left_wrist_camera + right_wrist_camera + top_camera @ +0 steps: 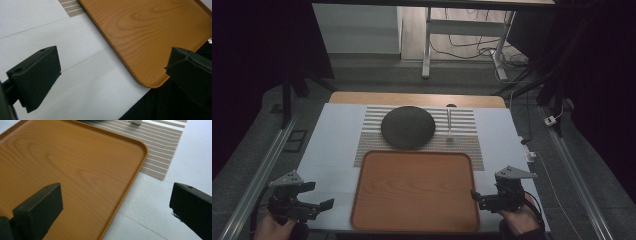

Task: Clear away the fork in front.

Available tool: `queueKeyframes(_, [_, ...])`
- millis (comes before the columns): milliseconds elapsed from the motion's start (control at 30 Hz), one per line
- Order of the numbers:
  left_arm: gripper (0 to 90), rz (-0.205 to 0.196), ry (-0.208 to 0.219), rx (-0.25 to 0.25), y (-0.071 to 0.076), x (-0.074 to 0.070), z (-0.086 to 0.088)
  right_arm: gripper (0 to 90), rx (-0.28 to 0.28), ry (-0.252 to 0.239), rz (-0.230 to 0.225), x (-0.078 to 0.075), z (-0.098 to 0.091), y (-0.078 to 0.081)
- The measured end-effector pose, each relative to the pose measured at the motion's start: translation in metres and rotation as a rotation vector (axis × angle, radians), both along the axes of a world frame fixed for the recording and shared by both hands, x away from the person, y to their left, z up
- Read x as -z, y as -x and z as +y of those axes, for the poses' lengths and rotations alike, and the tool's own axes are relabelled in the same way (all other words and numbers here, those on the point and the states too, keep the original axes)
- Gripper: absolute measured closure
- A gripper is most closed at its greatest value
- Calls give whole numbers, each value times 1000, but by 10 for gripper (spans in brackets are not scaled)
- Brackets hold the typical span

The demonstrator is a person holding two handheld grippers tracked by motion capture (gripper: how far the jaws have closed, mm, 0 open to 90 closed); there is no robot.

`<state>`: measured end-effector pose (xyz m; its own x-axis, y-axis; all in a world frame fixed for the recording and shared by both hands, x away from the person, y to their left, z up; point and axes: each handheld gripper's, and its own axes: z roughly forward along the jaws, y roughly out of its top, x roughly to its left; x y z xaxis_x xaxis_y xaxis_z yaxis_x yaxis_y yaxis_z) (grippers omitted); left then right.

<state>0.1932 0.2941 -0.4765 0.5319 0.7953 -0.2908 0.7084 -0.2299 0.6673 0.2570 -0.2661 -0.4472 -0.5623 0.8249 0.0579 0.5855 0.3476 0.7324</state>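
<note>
High view, tray: I see a rectangular orange-brown wooden tray [414,192] with rounded corners, lying flat and bare at the near middle of the white table [332,135]. Its long axis runs left to right.
High view, grippers: I hold the left gripper [319,196] beside the tray's near left corner and the right gripper [474,196] at its right edge, both pointing inward. I judge they flank the tray to take it from both sides.
High view, far items: A round dark plate [407,127] and a small white spoon [449,126], handle pointing away, rest on a striped woven placemat [464,142] beyond the tray.
Left gripper view: Jaws spread wide, nothing between them. The tray [150,32] lies ahead, its rounded corner nearest the right-hand jaw.
Right gripper view: Jaws spread, empty, straddling the tray's [62,170] raised edge without touching. The placemat [160,142] lies beyond.
</note>
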Motion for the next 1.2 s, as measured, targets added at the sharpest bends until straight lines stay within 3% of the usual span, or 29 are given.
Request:
queueKeyframes(267, [0, 2, 5, 1, 0, 0, 1, 0, -37, -26, 26, 1, 7, -9])
queueKeyframes(467, [0, 4, 6, 4, 0, 0, 1, 0, -66, -47, 74, 4, 13, -18])
queueKeyframes(733, [0, 5, 0, 6, 0, 0, 0, 0, -104, -41, 78, 8, 22, -29])
queueKeyframes(1200, [0, 9, -6, 10, -1, 1, -1, 0, -160, 58, 70, 17, 49, -52])
